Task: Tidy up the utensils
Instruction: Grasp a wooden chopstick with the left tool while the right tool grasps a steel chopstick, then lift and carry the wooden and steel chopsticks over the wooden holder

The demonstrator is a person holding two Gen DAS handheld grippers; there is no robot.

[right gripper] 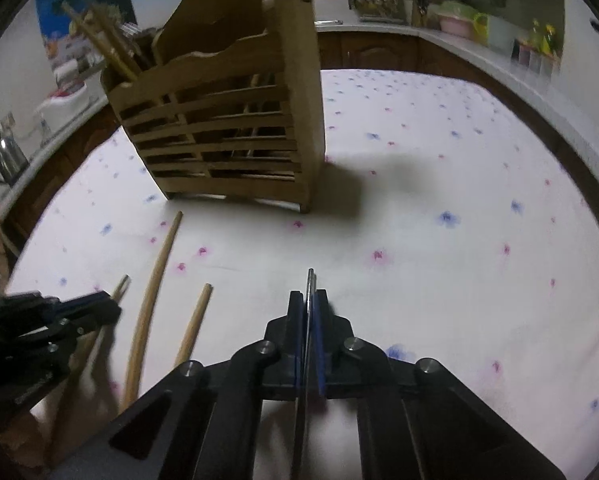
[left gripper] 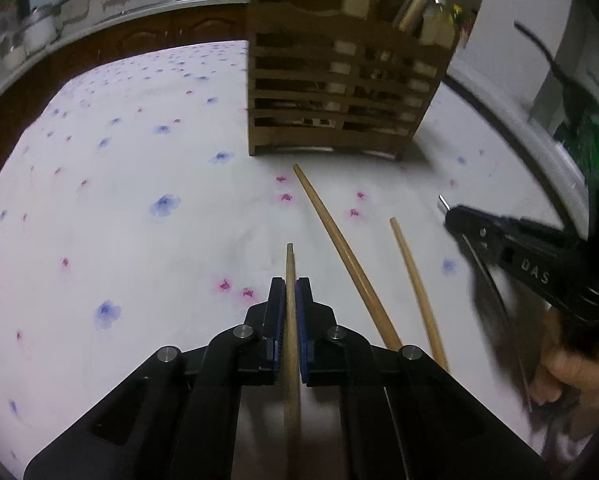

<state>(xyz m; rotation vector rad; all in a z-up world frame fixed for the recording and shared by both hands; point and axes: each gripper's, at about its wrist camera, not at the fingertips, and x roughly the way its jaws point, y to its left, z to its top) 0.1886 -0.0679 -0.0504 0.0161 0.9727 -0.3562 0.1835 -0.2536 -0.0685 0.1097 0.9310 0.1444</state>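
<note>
My left gripper (left gripper: 290, 286) is shut on a wooden chopstick (left gripper: 291, 360), held above the flowered tablecloth. Two more wooden chopsticks lie on the cloth to its right, a long one (left gripper: 339, 248) and a shorter one (left gripper: 417, 292). My right gripper (right gripper: 309, 296) is shut on a thin metal utensil (right gripper: 304, 392), seen edge-on. The slatted wooden utensil holder (left gripper: 335, 92) stands beyond both grippers and holds several utensils; it also shows in the right wrist view (right gripper: 227, 128). The right gripper shows in the left wrist view (left gripper: 455, 216), and the left gripper in the right wrist view (right gripper: 111, 308).
The table (right gripper: 459, 200) has a white cloth with blue and pink flowers. A kitchen counter (right gripper: 479, 48) with clutter runs behind it. A kettle (right gripper: 3, 156) stands at the far left. A hand (left gripper: 567, 368) holds the right gripper.
</note>
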